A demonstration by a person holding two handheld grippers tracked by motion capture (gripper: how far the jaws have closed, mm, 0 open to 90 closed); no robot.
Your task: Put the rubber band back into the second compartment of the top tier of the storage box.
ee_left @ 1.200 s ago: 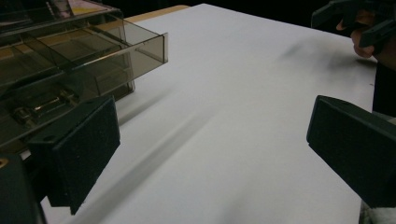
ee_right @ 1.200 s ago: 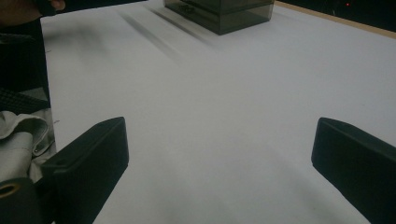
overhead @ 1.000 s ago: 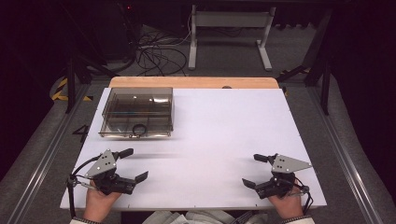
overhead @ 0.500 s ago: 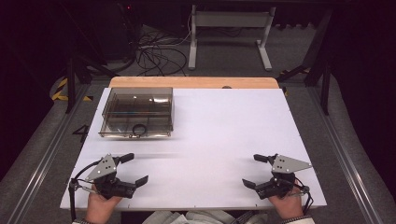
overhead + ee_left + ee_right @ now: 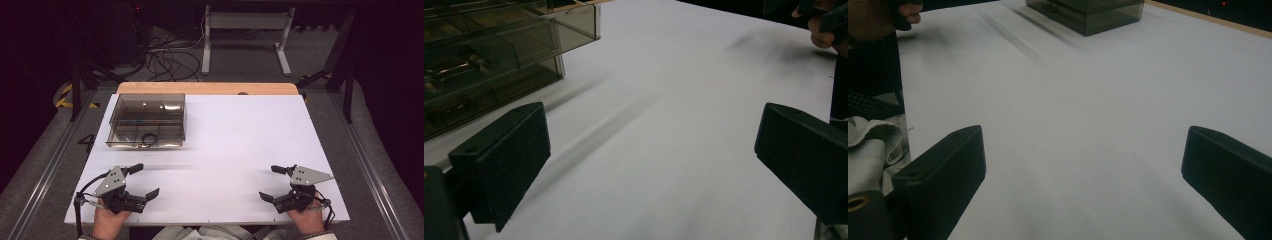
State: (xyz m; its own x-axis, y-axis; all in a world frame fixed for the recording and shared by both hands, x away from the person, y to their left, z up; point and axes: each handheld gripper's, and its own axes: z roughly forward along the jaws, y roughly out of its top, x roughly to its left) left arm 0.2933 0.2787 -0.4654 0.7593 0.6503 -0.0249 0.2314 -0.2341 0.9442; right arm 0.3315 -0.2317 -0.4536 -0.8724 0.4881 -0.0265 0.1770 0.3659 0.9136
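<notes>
Resting apart, left gripper and right gripper gape.

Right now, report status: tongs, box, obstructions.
Left tongs open, holding nothing. Right tongs open, holding nothing. Smoked clear compartment box untouched, far left. White tabletop between is bare.

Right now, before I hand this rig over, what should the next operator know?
Left gripper: open, holding nothing, low over the near left of the white table.
Right gripper: open, holding nothing, near right.
Clear smoked box: far left of the table, apart from both grippers, small parts inside; a dark ring shows near its front.
Done: nothing handled.
Left: probably reach for the box, left gripper closest.
</notes>
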